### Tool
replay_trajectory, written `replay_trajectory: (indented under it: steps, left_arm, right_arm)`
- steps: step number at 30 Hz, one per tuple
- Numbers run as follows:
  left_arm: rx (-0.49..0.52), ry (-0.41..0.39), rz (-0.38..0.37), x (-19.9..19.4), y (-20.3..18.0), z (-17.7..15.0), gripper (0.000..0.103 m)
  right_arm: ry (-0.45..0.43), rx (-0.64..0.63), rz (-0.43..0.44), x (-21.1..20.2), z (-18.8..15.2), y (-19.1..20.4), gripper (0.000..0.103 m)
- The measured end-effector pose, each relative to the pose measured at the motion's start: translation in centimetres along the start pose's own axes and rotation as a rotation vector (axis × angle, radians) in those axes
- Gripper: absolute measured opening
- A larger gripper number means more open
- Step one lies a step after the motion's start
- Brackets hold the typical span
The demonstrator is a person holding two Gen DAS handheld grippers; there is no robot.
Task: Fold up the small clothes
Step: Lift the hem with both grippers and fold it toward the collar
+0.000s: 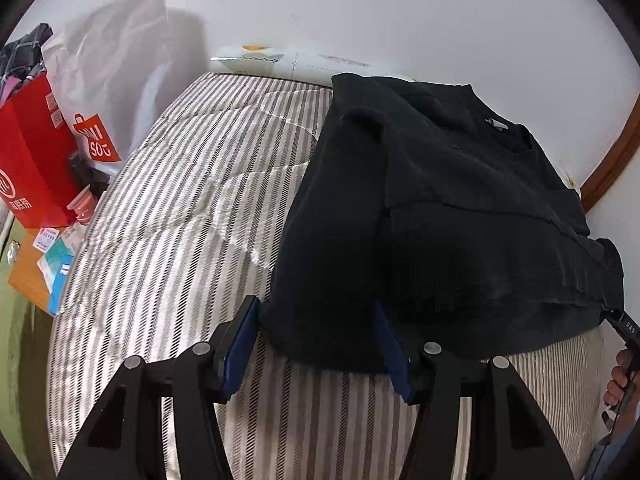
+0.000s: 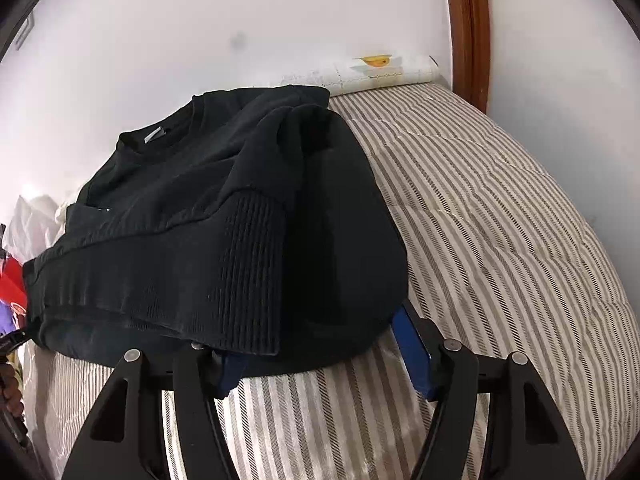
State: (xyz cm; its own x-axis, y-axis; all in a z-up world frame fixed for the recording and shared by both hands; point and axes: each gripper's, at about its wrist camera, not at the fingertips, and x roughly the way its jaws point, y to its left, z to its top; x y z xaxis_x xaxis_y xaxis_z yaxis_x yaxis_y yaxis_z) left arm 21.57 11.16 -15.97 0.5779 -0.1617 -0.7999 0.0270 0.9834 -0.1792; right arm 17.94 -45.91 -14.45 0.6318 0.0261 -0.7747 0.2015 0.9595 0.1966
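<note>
In the left wrist view, the black sweater (image 1: 460,216) lay on the striped bed (image 1: 180,220), with both sleeves already folded over the body, so it made a narrow shape. Its collar pointed away toward the wall and its hem was nearest; the long axis ran from hem to collar. The left hand-held gripper (image 1: 316,344) was spread wide at the hem's left corner, gripping nothing, probably ready to pinch the hem.

In the right wrist view, the right hand-held gripper (image 2: 320,354) was also released, its jaws on both sides of the hem's right corner, the sweater (image 2: 224,216) just ahead.
</note>
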Motion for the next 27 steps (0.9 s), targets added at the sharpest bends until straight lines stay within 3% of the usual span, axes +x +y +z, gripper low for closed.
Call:
replay_trajectory:
  steps: [4, 6, 13, 27]
  left_arm:
    - [0.009, -0.006, -0.008, 0.0, -0.3, -0.1, 0.020]
    - [0.004, -0.004, -0.028, -0.2, -0.1, -0.1, 0.017]
    - [0.021, -0.010, -0.041, -1.9, -0.2, -1.4, 0.015]
    - [0.049, -0.003, -0.014, -7.2, -0.5, -8.2, 0.015]
  right_arm:
    - [-0.026, -0.039, 0.005, 0.0, 0.1, 0.7, 0.039]
    - [-0.035, -0.082, -0.002, -0.3, 0.0, 1.1, 0.032]
    - [-0.046, -0.122, -0.004, -2.1, -1.2, 1.1, 0.021]
    - [-0.037, -0.122, -0.015, -7.2, -5.9, -0.1, 0.020]
